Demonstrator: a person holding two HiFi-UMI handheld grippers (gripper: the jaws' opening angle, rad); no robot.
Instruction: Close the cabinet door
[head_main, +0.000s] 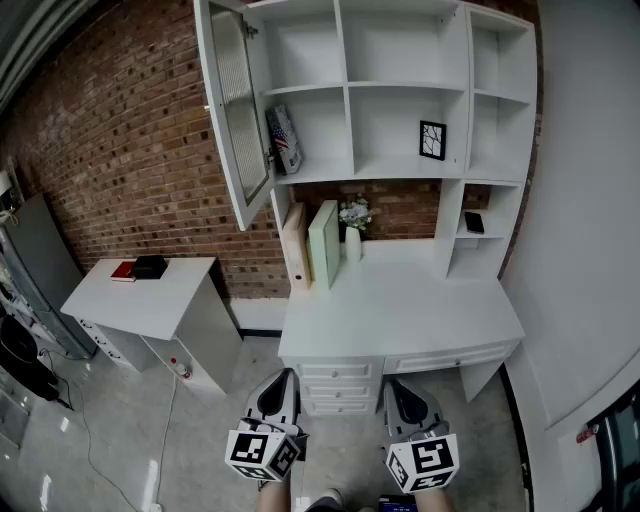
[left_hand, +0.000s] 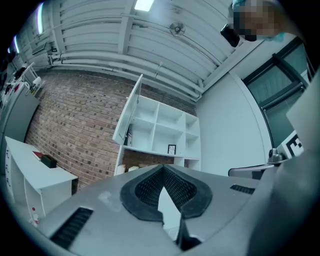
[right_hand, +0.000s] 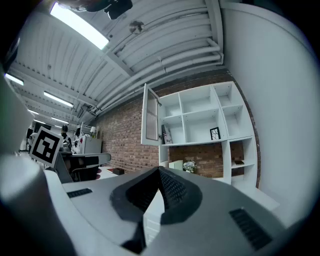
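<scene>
Cabinet door (head_main: 237, 110) seemingly well beyond fingers (head_main: 279, 391)

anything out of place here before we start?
Only the cabinet door: it hangs swung wide open at the upper left of the hutch. Nothing else looks spilled or damaged. The left tool and right tool sit low, shut, far from it.

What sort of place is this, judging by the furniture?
Likely a study corner of an office or workshop: a white desk with drawers stands under a white shelf unit with its white-framed cabinet door open, against a red brick wall.
</scene>
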